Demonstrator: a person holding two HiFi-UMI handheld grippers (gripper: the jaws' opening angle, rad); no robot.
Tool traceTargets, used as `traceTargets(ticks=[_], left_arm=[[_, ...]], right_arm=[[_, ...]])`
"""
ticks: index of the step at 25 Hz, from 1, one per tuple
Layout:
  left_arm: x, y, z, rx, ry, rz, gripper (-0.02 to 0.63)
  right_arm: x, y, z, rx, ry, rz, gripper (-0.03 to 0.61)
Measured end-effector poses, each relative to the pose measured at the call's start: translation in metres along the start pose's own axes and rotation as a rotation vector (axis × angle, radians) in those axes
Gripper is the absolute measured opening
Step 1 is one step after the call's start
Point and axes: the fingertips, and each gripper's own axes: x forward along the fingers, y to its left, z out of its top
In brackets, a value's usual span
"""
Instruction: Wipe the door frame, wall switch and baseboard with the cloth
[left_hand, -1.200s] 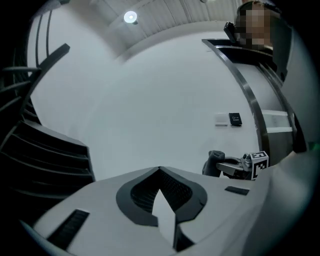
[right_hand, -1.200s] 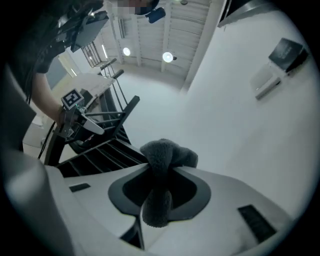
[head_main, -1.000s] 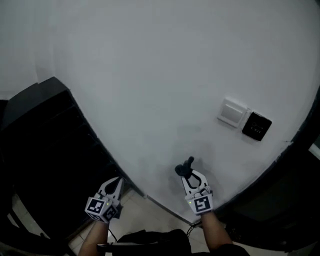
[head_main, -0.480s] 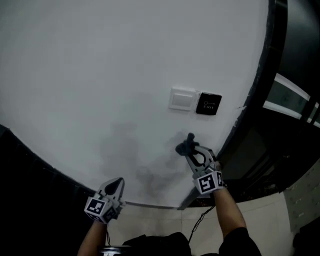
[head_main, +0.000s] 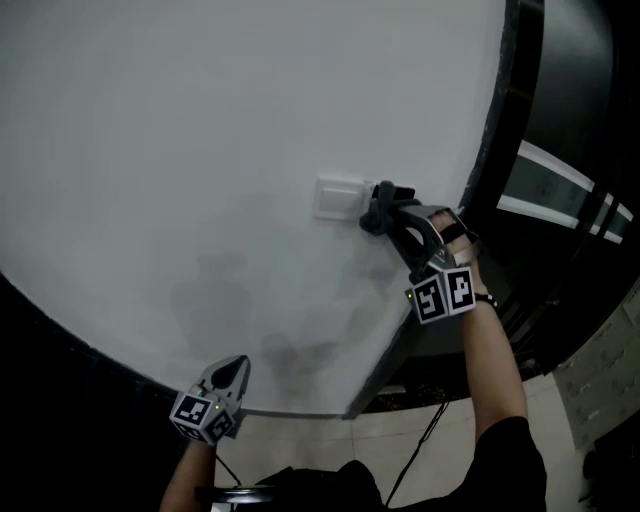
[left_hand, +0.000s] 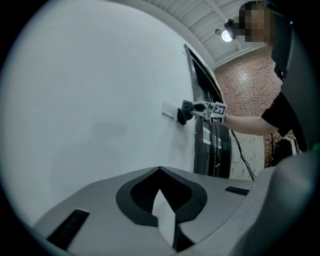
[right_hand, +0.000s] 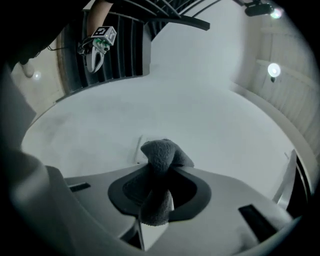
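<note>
In the head view our right tool (head_main: 392, 207) pinches the cloth (head_main: 376, 215) at the right edge of the switch (head_main: 337, 197); our left tool (head_main: 232, 372) hangs low. In the left gripper view its jaws are pressed together and hold nothing. In the right gripper view the cloth sits between the jaws, before the switch.

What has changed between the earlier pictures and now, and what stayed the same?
The right gripper, shut on the cloth, rose up the wall from low down to the white wall switch; the cloth is now at its right edge. The left gripper stayed low, shut and empty.
</note>
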Motion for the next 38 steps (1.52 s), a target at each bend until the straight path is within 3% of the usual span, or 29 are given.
traceTargets(ticks=[6, 11, 16, 38], left_arm=[[-0.006, 0.011, -0.001, 0.009, 0.035, 0.044, 0.002], [-0.009, 0.017, -0.003, -0.003, 0.039, 0.065, 0.002], [-0.016, 0.026, -0.011, -0.019, 0.053, 0.077, 0.002], [-0.017, 0.016, -0.02, -0.024, 0.097, 0.061, 0.002]], right_arm=[[0.009, -0.035, -0.006, -0.105, 0.092, -0.089, 0.083], [0.036, -0.014, -0.028, -0.1, 0.225, -0.041, 0.083], [0.036, 0.003, -0.029, -0.01, 0.231, -0.065, 0.084], [0.026, 0.061, -0.027, 0.094, 0.221, -0.007, 0.086]])
